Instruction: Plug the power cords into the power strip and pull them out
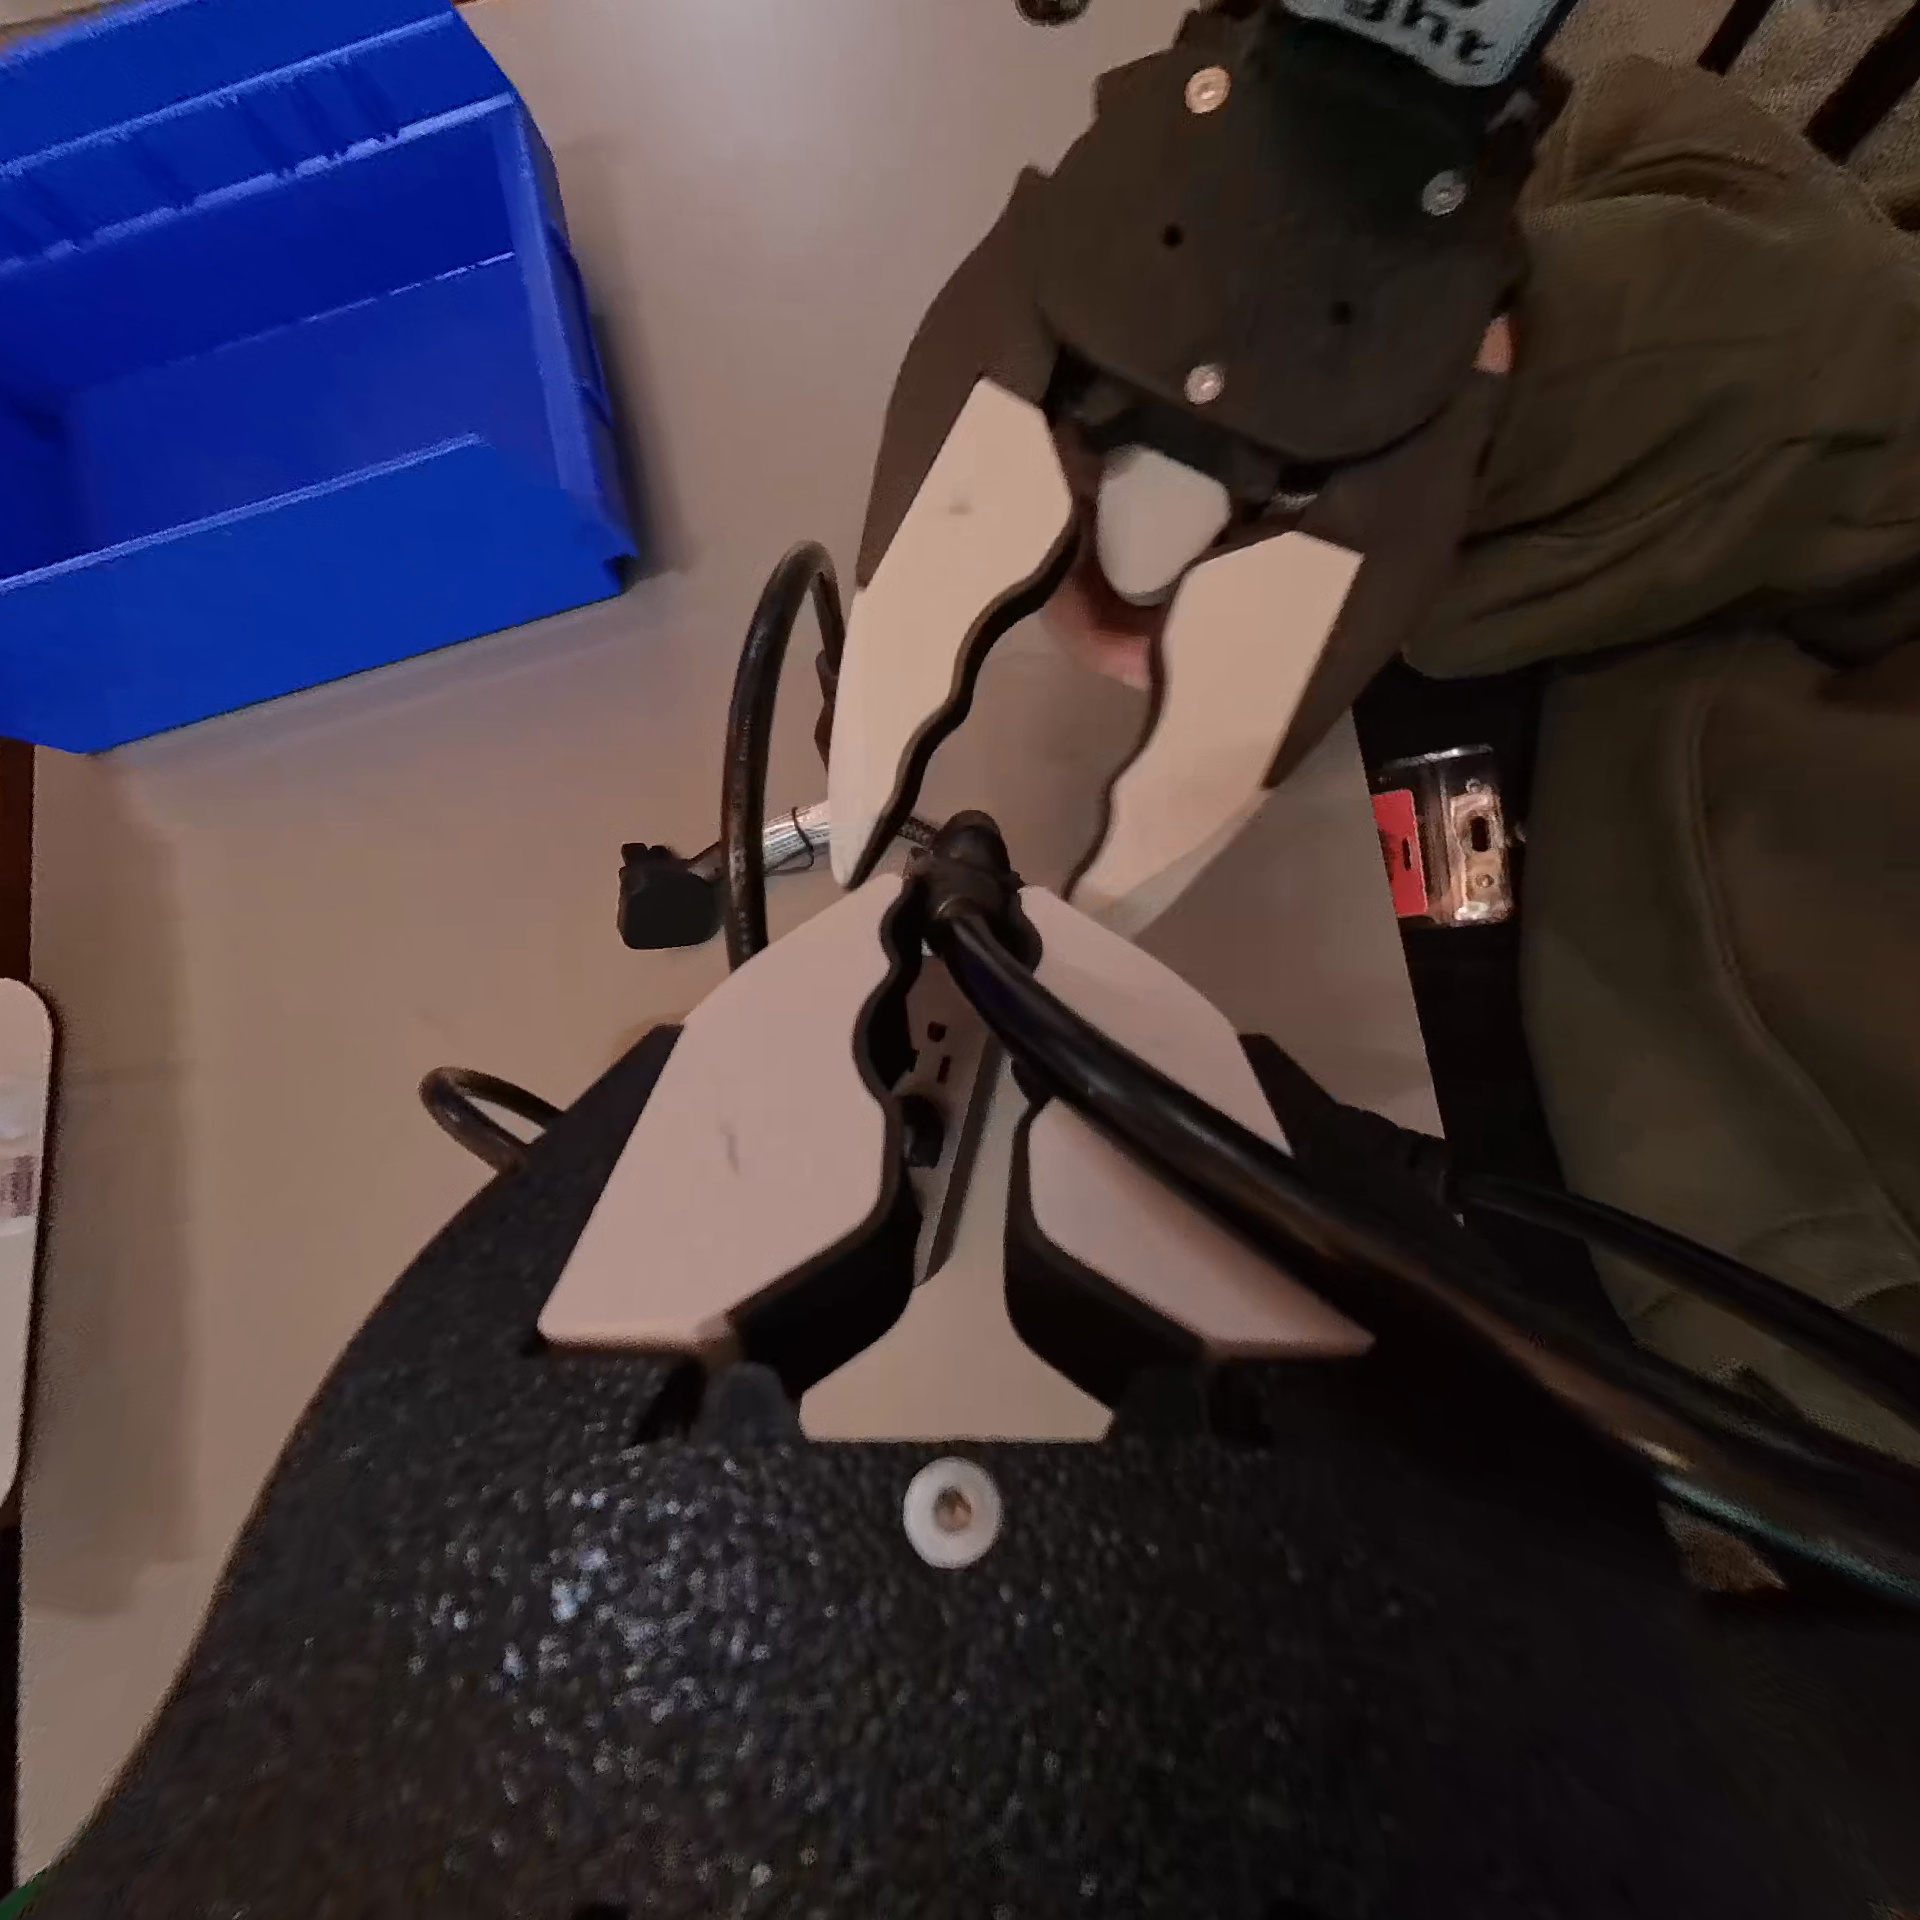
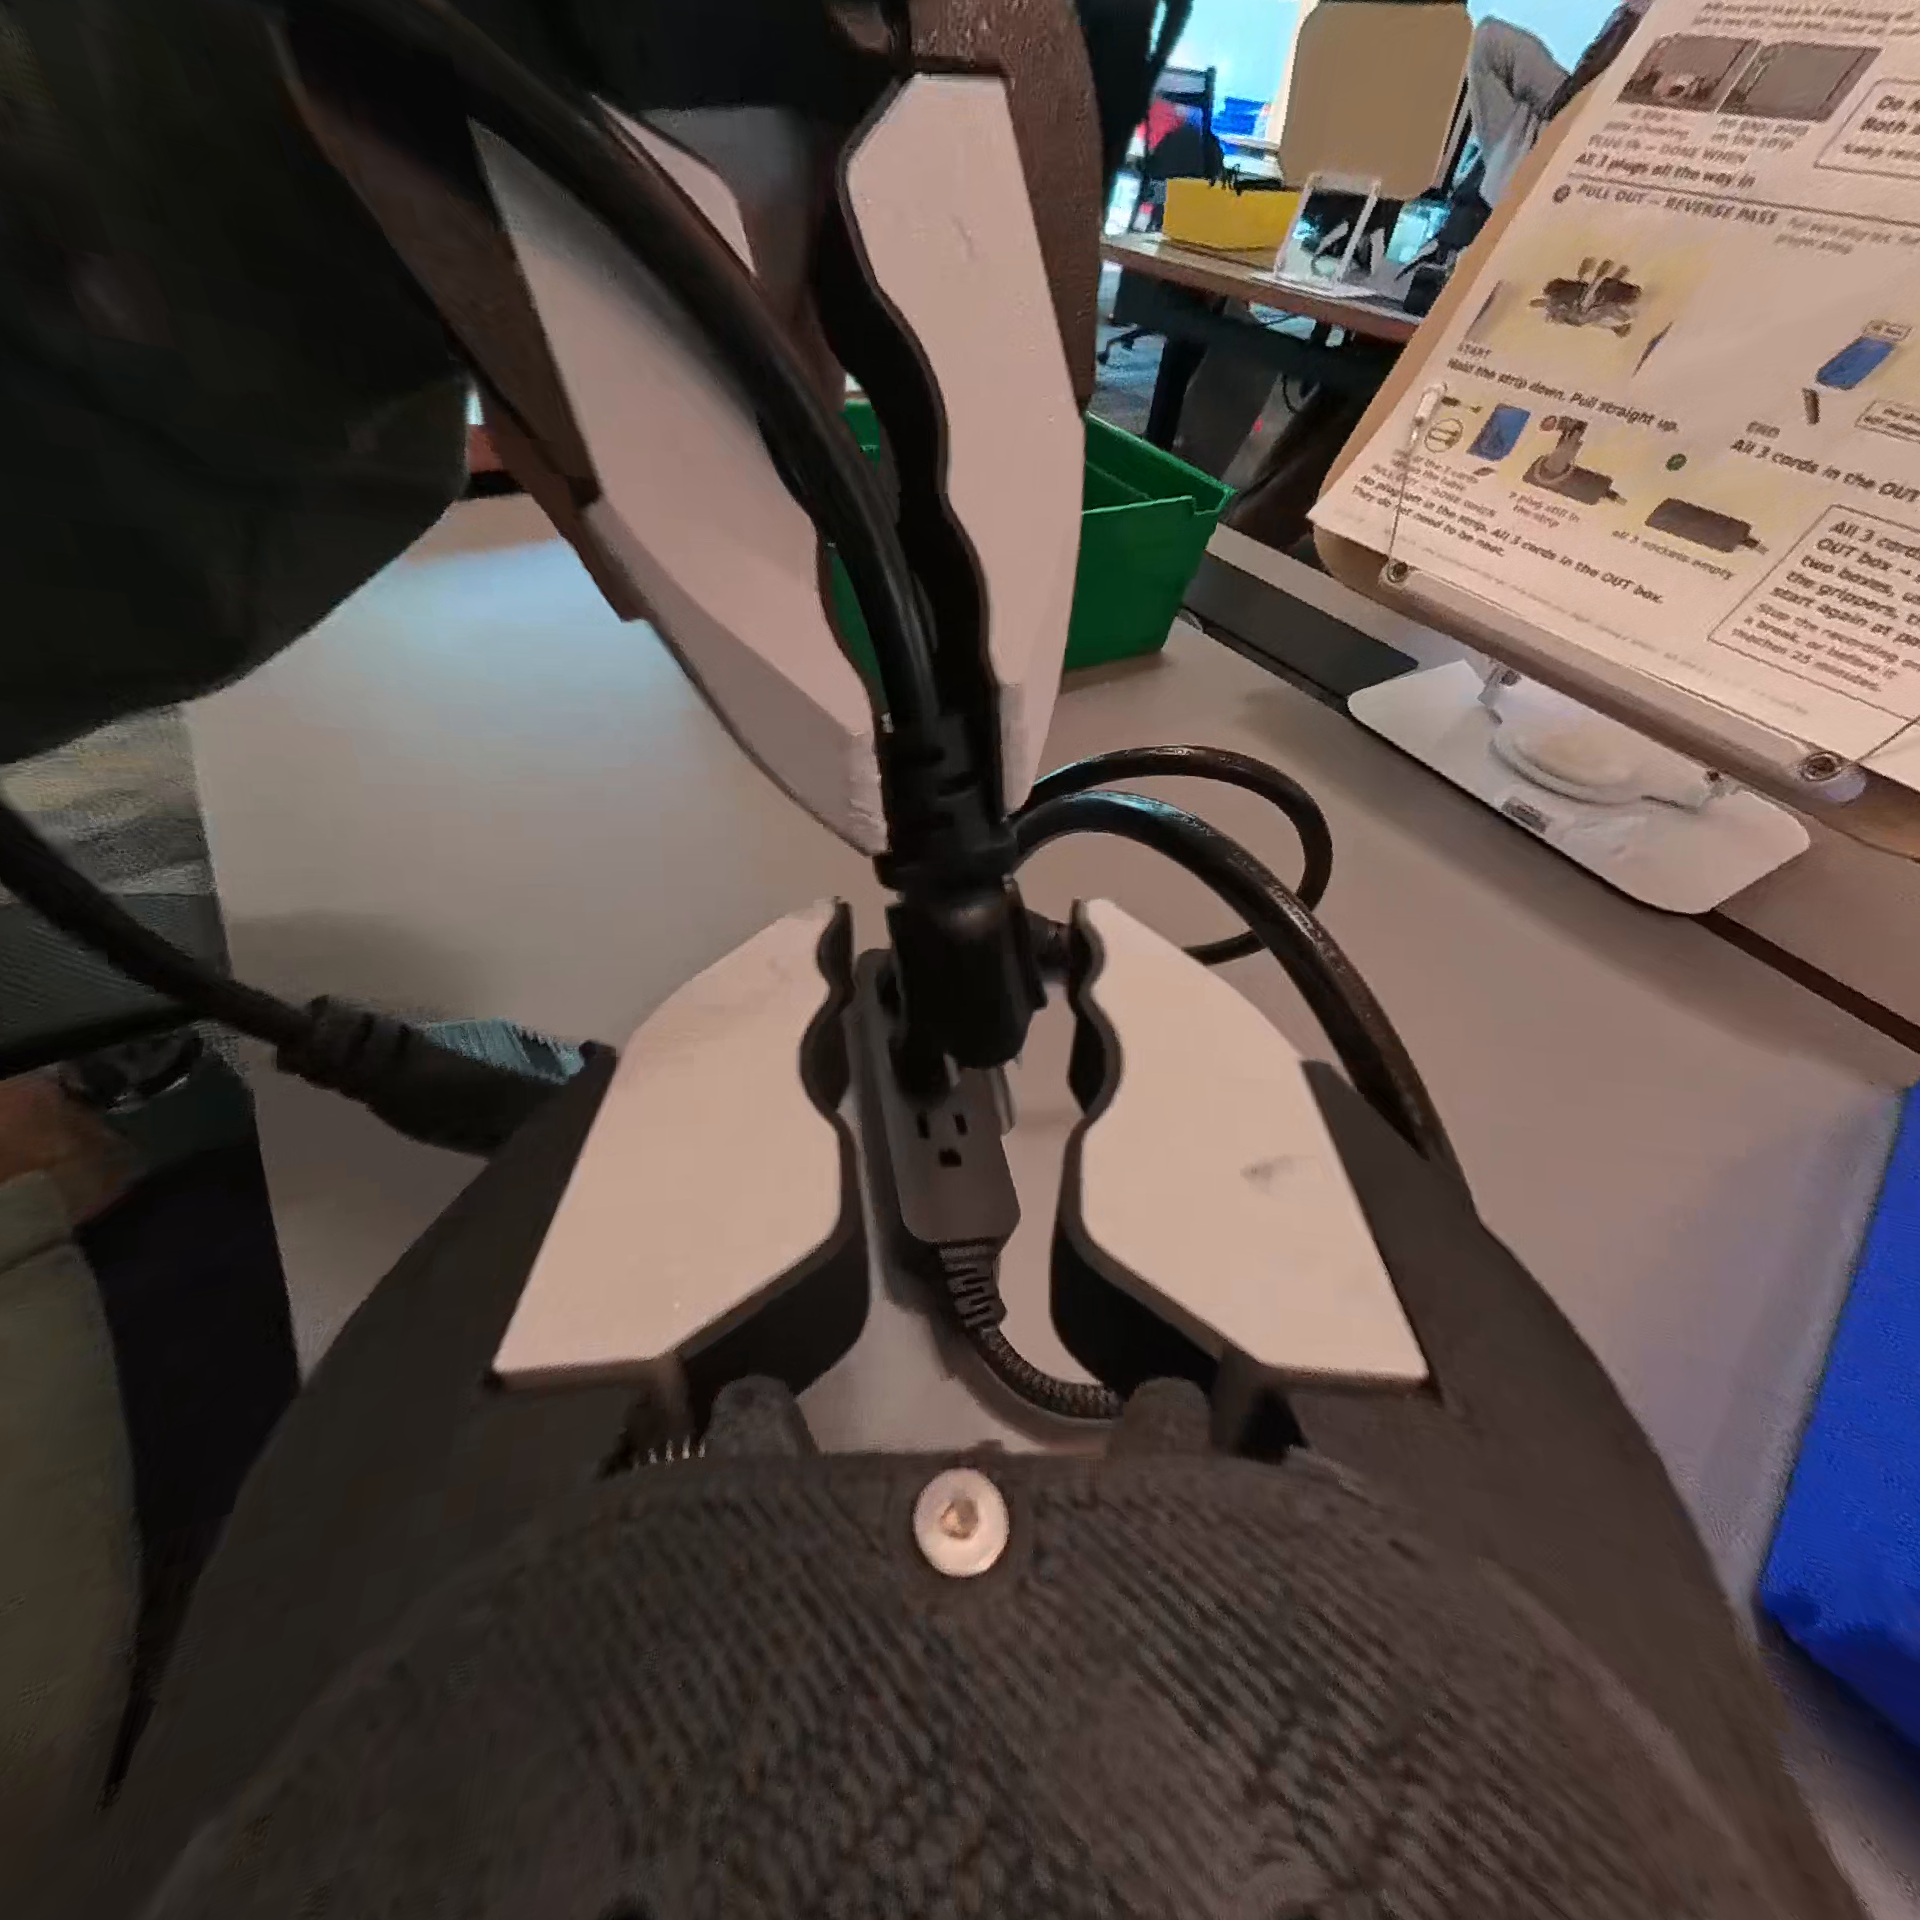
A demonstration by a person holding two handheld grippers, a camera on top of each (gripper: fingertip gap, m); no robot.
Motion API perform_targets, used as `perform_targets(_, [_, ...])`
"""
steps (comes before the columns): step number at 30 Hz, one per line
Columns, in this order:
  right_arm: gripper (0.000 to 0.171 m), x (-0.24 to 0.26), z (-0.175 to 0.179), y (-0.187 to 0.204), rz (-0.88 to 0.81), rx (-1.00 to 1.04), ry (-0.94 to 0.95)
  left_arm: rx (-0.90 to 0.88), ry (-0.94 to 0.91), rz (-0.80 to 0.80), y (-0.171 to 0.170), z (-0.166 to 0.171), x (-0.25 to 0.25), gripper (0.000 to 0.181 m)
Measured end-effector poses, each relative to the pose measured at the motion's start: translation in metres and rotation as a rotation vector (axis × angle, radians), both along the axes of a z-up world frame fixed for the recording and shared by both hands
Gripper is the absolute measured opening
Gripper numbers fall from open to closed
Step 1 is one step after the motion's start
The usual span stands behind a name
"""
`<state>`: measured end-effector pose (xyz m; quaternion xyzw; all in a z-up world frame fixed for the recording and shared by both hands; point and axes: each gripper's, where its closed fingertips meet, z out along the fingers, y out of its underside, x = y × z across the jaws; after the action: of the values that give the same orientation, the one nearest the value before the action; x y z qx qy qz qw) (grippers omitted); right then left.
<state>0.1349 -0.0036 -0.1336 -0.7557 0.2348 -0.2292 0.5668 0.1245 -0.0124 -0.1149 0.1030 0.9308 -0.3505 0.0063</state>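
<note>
A black power strip (image 2: 951,1153) lies on the grey table, with a braided lead (image 2: 997,1340) running toward me. My right gripper (image 2: 958,914) is open, with one finger on each side of the strip and a gap on the right. My left gripper (image 1: 956,899) is shut on the black plug (image 1: 971,847) of a power cord (image 1: 1195,1122). In the right wrist view it (image 2: 940,800) comes down from above and holds the plug (image 2: 951,987) at the strip's far socket. I cannot tell how deep the plug sits. The near socket is empty. The strip also shows between my left fingers (image 1: 951,1081).
Another black cord loops on the table (image 2: 1278,831), and its plug (image 1: 655,894) lies loose. A blue bin (image 1: 291,416) is at the far left. A green bin (image 2: 1143,540) and an instruction sheet on a stand (image 2: 1662,416) are beyond. A person's olive sleeve (image 1: 1714,416) is by the table edge. The tips of both grippers are at nearly the same place.
</note>
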Motion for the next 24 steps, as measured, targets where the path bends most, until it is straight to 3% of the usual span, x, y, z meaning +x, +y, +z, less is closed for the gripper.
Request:
perform_targets(1, [0.028,0.001,-0.003,0.002,0.006,-0.016,-0.003,0.009,-0.011,-0.011,0.000,0.000,-0.002,0.014])
perform_targets(14, [0.027,0.007,-0.032,0.011,0.050,-0.080,0.043,0.190,-0.149,-0.055,0.006,-0.027,0.003,0.014])
perform_targets(19, [0.036,-0.001,-0.089,-0.008,0.055,-0.283,0.088,0.261,-0.123,-0.013,0.008,-0.049,0.016,0.014])
perform_targets(24, [0.037,0.005,-0.114,-0.010,0.011,-0.267,0.088,0.322,-0.105,-0.020,0.012,-0.073,0.023,0.014])
